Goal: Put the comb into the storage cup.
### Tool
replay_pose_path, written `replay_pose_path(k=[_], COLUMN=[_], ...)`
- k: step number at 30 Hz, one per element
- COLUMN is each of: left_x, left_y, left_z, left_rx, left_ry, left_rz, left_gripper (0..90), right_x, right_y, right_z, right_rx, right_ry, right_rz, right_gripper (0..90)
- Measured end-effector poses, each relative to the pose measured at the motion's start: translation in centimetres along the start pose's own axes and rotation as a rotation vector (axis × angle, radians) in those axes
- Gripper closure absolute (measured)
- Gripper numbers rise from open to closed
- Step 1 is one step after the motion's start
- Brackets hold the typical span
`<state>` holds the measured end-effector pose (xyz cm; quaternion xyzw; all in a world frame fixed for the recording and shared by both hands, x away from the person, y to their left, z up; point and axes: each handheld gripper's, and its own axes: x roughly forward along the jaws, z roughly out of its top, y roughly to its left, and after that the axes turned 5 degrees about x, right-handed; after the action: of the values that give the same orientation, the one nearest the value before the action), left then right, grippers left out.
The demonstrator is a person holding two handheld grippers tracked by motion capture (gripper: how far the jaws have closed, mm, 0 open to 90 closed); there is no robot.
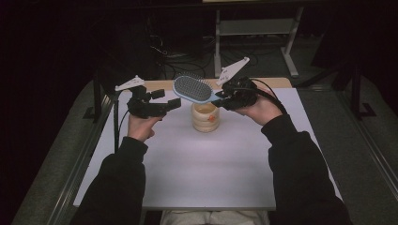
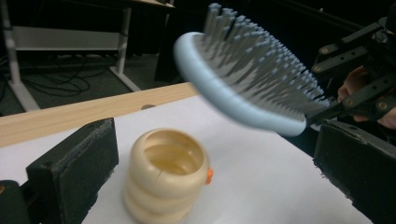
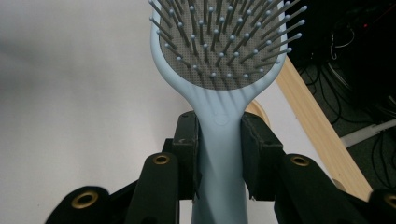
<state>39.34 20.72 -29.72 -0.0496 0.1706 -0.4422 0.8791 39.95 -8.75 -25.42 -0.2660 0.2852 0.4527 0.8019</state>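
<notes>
Left gripper (image 1: pixel 170 104): jaws stand wide apart, nothing between the pads. It hangs above the white table (image 1: pixel 187 173), left of the cup (image 1: pixel 205 117), pointing toward it. In the left gripper view the cup (image 2: pixel 166 179) stands between the two jaws but farther off, clear of both; neither pad touches it.

Cup: cream, ribbed, upright, open mouth upward, a small orange spot on its side. It stands on the table toward the far edge, between the two grippers.

Brush (image 1: pixel 193 88): pale blue, grey pad, bristles facing up. It is held off the table, head tilted upward to the left, directly above the cup and not touching it. In the left gripper view the brush (image 2: pixel 247 79) head passes over the cup with a clear gap beneath.

Right gripper (image 1: pixel 224 97): jaws closed part-way onto the brush handle. In the right gripper view both pads (image 3: pixel 187 149) press the handle (image 3: pixel 219 158) just below the head, one on each side. The gripper sits right of the cup, raised above the table.
</notes>
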Motion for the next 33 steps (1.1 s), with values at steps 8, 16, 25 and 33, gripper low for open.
replay_pose_path(k=[8,16,25,33], left_x=[2.3,3.4,3.4,3.6], left_y=[-0.8,-0.9,0.1,0.9], left_z=[1.4,1.5,1.4,1.2], left_rx=[-0.030,-0.074,-0.184,-0.256], left_ry=[-0.006,-0.035,-0.111,-0.116], left_rz=[-0.014,-0.015,-0.034,-0.032], left_gripper=[0.0,0.0,8.3,23.9], right_x=[0.4,0.7,1.0,1.6], right_y=[0.2,0.4,0.3,0.4], right_z=[0.3,0.3,0.3,0.4], right_rx=[-0.013,-0.022,-0.025,-0.030], right_ry=[-0.007,-0.007,-0.001,0.006], right_rz=[0.002,-0.015,-0.023,-0.040], right_gripper=[68.0,67.9,67.9,67.5])
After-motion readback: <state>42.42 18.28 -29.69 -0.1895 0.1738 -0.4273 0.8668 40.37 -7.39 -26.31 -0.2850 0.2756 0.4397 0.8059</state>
